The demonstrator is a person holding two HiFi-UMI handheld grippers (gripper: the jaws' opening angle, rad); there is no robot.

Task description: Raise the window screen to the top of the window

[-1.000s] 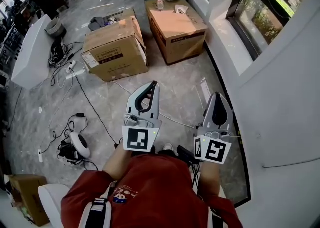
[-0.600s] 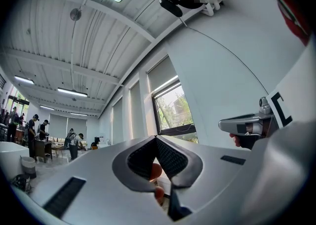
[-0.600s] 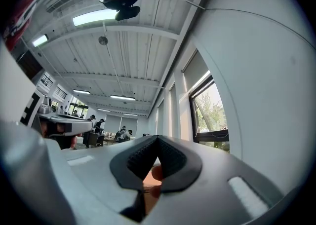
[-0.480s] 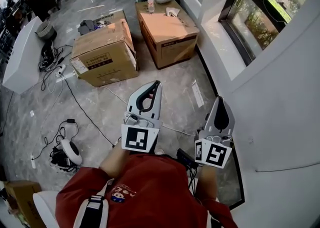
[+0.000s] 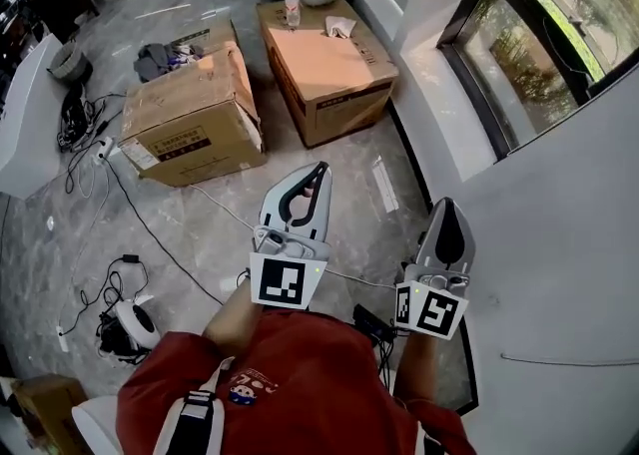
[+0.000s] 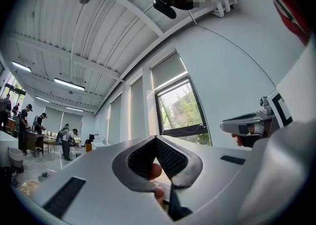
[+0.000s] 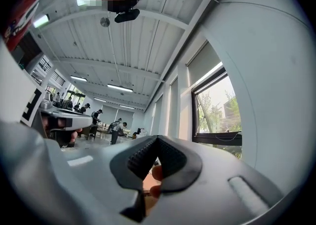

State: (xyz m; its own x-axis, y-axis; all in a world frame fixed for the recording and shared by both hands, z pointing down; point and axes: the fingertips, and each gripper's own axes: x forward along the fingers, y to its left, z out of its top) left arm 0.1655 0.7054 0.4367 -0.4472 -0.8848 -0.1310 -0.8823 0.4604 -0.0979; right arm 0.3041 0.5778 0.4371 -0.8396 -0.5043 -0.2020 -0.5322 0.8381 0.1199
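Both grippers are clenched on nothing. The left gripper [image 5: 320, 170] and the right gripper [image 5: 447, 204] each have their ribbed pads pressed together at the tip, with only open room beyond. They point roughly level, side by side over the grey floor [image 5: 369, 226], and touch nothing.

The window [image 5: 529, 44] lies ahead and off to the right of both. It is set above a pale sill [image 5: 449, 94] in the white wall [image 5: 569, 243] that runs along the person's right side. The right gripper is the nearer of the two. The left one is on the far side of the body from the wall, closer to the two cardboard boxes [image 5: 200, 114] on the floor ahead. Both are well apart from the glass, so I judge the approach unfinished, with a turn to the right needed before any reach.

The screen [image 6: 168, 69] shows in the gripper views as a flat grey panel covering the upper part of the dark-framed opening, with trees visible through the clear glass below. Its lower edge runs level across the frame, so the lift must go straight up, at right angles to that edge. A thin cord [image 7: 226, 136] sags along the bottom rail; whether it works the screen I cannot tell. I can make out no handle on the panel.
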